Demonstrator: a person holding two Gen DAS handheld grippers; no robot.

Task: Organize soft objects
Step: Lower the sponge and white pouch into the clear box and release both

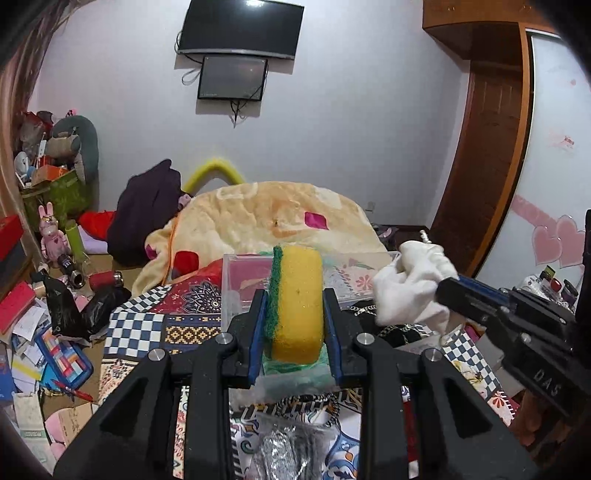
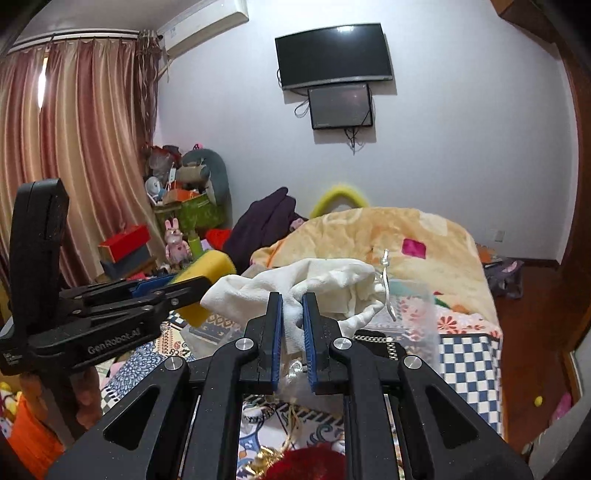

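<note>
Sponge [image 1: 295, 302], yellow with a green scouring face, stands on edge between the blue-padded fingers [image 1: 258, 321] of the left gripper [image 1: 295, 317]; the green face presses the left pad and the yellow side meets the right pad, so the fingers are closed on it at sponge width, held above the patterned bedspread [image 1: 147, 332]. In the right wrist view the same sponge [image 2: 207, 273] shows at the left, sticking out past the other tool's tips. White cloth pouch [image 2: 314, 288] is pinched by the right gripper [image 2: 293, 321]: its fingers [image 2: 273, 325] stand nearly together with a fold of cloth squeezed between the pads, while the rest of the pouch bunches out ahead and to both sides, a pale drawstring [image 2: 388, 291] dangling at the right. Just beyond both held things sits a clear plastic box [image 1: 243, 280] on the bed. Farther back lies a cream blanket [image 1: 280, 214], and two dark screens [image 1: 240, 33] hang on the far wall
</note>
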